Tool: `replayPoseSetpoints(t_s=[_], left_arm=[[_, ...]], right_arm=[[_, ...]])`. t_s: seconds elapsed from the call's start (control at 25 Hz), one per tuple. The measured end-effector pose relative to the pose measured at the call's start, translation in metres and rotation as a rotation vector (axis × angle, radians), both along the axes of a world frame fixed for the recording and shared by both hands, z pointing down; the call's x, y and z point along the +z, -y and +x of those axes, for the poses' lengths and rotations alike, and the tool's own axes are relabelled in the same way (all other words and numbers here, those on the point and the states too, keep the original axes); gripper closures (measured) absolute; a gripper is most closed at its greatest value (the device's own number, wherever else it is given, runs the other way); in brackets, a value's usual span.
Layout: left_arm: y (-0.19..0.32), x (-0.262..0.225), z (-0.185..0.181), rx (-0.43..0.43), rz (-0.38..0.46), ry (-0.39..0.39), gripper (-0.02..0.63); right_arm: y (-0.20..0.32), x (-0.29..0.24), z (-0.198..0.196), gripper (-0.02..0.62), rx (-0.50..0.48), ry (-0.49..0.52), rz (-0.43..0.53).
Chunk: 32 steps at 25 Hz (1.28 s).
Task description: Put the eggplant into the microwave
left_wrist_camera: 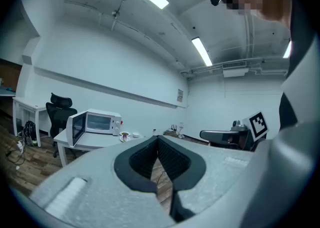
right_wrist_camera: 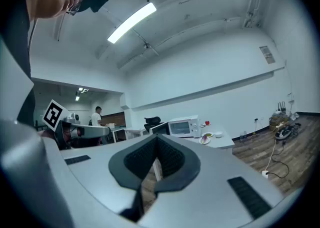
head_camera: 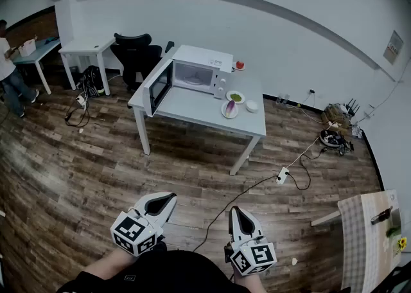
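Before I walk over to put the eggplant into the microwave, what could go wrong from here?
A black cable and a power strip lie on the floor between you and the table: a trip hazard.
The eggplant lies on a plate close to a small bowl and a second plate; a wide reach may knock them.
The left tongs and right tongs are both shut; one must open before grasping.

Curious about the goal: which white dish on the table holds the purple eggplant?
The round white plate nearest the front edge of the grey table; the white plate behind it holds something green.
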State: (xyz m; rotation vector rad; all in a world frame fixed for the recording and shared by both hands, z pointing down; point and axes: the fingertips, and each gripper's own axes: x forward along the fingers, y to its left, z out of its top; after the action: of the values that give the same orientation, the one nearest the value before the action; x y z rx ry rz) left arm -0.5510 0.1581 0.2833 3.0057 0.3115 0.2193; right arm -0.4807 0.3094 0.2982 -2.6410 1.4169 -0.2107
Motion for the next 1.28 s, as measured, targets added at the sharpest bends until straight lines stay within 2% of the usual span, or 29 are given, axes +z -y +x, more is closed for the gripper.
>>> replayPoseSetpoints(t_s=[0.44,0.68,0.92,1.12,1.28], left_arm=[[-0.023,0.002,0.003,-0.012,0.006,0.010,0.598],[-0.042,-0.003,0.012,-0.038,0.019,0.005,0.598],[-0.050,-0.008,0.020,-0.076,0.045,-0.005,0.598],[-0.044,0.002,0.031,-0.101,0.041,0.005,0.598],[-0.031,0.009,0.054,-0.105,0.025,0.006,0.598]], right_arm=[[-0.025,0.003,0.002,0.581,-0.001,0.014,0.022],[-0.046,-0.001,-0.004,0.581,-0.079,-0.051,0.017],[-0.067,0.008,-0.002,0.580,-0.107,-0.057,-0.005],[-0.072,0.021,0.012,0.580,-0.109,-0.011,0.012],[-0.066,0.030,0.034,0.580,-0.094,0.019,0.011]])
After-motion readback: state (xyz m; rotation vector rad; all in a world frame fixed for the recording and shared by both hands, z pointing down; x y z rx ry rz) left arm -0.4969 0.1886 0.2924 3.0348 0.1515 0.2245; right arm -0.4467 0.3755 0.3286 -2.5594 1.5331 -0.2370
